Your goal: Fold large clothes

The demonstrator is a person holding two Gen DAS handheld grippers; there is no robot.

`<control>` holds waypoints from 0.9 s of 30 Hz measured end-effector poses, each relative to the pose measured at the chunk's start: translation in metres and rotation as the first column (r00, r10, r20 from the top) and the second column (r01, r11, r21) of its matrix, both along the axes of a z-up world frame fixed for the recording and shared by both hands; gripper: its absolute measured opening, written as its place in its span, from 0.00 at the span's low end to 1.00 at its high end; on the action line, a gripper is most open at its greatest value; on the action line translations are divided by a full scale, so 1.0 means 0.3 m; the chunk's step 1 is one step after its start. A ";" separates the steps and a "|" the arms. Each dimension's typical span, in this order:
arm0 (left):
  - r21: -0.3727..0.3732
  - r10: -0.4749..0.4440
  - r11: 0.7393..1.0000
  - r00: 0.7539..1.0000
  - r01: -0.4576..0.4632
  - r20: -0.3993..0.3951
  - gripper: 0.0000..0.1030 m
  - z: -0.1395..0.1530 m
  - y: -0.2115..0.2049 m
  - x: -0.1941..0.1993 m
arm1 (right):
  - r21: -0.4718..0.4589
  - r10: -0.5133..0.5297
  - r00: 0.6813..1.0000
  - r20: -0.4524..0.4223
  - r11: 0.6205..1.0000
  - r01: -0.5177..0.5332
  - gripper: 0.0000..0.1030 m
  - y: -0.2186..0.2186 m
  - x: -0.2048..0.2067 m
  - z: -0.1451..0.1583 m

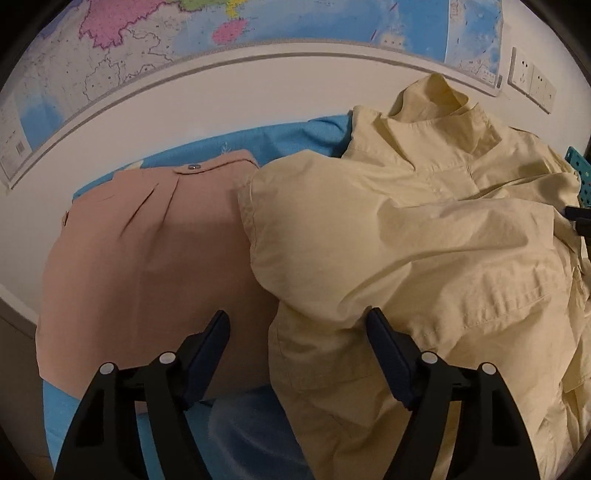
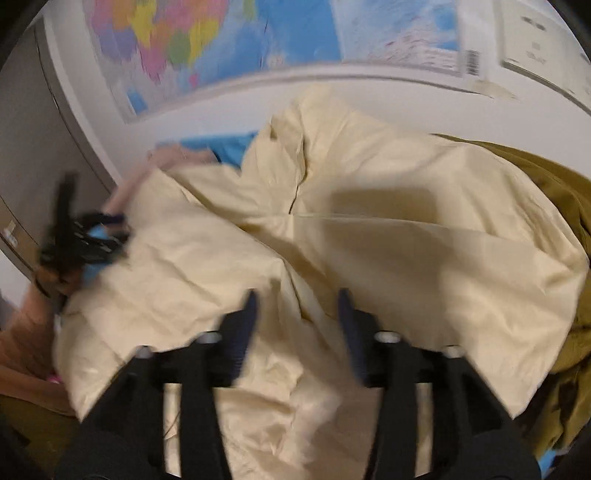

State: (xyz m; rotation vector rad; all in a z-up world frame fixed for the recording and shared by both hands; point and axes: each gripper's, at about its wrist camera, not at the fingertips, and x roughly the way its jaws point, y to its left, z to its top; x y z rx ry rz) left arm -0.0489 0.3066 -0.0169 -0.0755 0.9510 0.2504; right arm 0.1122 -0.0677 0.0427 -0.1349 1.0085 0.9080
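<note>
Under my left claw (image 1: pixel 297 325) lies a bed with a bright blue sheet (image 1: pixel 280 138), and on it the clothes are spread. My left claw is spread wide and pinches nothing; its right finger is just beside a fold of the large pale yellow cotton shirt (image 1: pixel 424 240), and I cannot tell whether it touches it. This shirt lies crumpled over the right part of the bed, with its collar raised toward the wall. Beside it, toward the left edge of the bed, I see a flat folded pink garment with a small button (image 1: pixel 147 251); the yellow shirt overlaps its right border.

My right claw (image 2: pixel 295 310) is also parted, with only yellow cloth below it and nothing between the fingers; this view is blurred. At the right edge of the bed an olive-green garment (image 2: pixel 554 192) sits partly under the yellow shirt. On the white wall behind hangs a large coloured map (image 1: pixel 258 29).
</note>
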 end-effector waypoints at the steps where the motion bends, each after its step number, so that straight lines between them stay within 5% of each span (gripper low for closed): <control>1: 0.003 0.001 1.000 1.000 -0.001 0.006 0.72 0.002 0.000 -0.004 | -0.005 -0.022 1.000 0.004 1.000 0.022 0.60 -0.038 -0.007 0.001; 4: 0.000 0.000 1.000 1.000 0.000 0.025 0.74 0.017 0.004 -0.018 | -0.015 -0.071 0.997 -0.036 0.997 0.070 0.70 -0.112 -0.027 -0.029; 7: 0.003 -0.017 1.000 0.999 0.016 0.047 0.74 0.033 -0.008 -0.020 | -0.067 -0.079 0.995 -0.066 0.995 0.075 0.69 -0.116 -0.039 -0.120; 9: 0.042 -0.011 0.999 0.999 0.009 0.040 0.74 0.029 -0.022 -0.008 | -0.057 -0.072 0.994 -0.082 0.996 0.068 0.43 -0.116 -0.043 -0.141; 10: 0.050 -0.006 0.999 1.000 0.004 0.029 0.71 0.023 -0.027 0.002 | -0.058 -0.063 0.995 -0.083 0.997 0.059 0.10 -0.119 -0.042 -0.152; 11: 0.044 -0.002 0.999 1.000 0.001 0.018 0.67 0.017 -0.028 0.013 | -0.052 -0.059 0.995 -0.076 0.997 0.055 0.01 -0.116 -0.040 -0.148; 16: 0.100 0.027 0.994 0.998 -0.033 0.062 0.63 0.068 -0.049 0.009 | -0.006 -0.097 0.994 0.045 0.995 0.097 0.01 -0.138 -0.032 -0.030; 18: 0.096 0.006 0.995 0.993 -0.018 0.121 0.64 0.122 -0.064 -0.019 | 0.009 -0.132 0.989 0.064 0.991 0.131 0.05 -0.166 -0.021 0.004; 19: 0.086 -0.026 0.996 0.988 0.012 0.152 0.66 0.153 -0.078 -0.038 | 0.020 -0.127 0.992 0.026 0.992 0.126 0.21 -0.179 -0.012 -0.001; 20: 0.080 -0.066 0.995 0.983 0.053 0.172 0.67 0.177 -0.097 -0.055 | 0.015 -0.127 0.992 0.010 0.992 0.126 0.48 -0.190 -0.012 -0.009; 21: 0.077 -0.099 0.993 0.979 0.086 0.181 0.67 0.189 -0.117 -0.064 | -0.001 -0.143 0.990 0.017 0.990 0.144 0.55 -0.203 -0.017 -0.020; 27: 0.040 -0.284 0.959 0.952 0.282 0.115 0.68 0.140 -0.240 -0.060 | -0.029 -0.155 0.982 -0.107 0.988 0.152 0.60 -0.219 -0.027 -0.165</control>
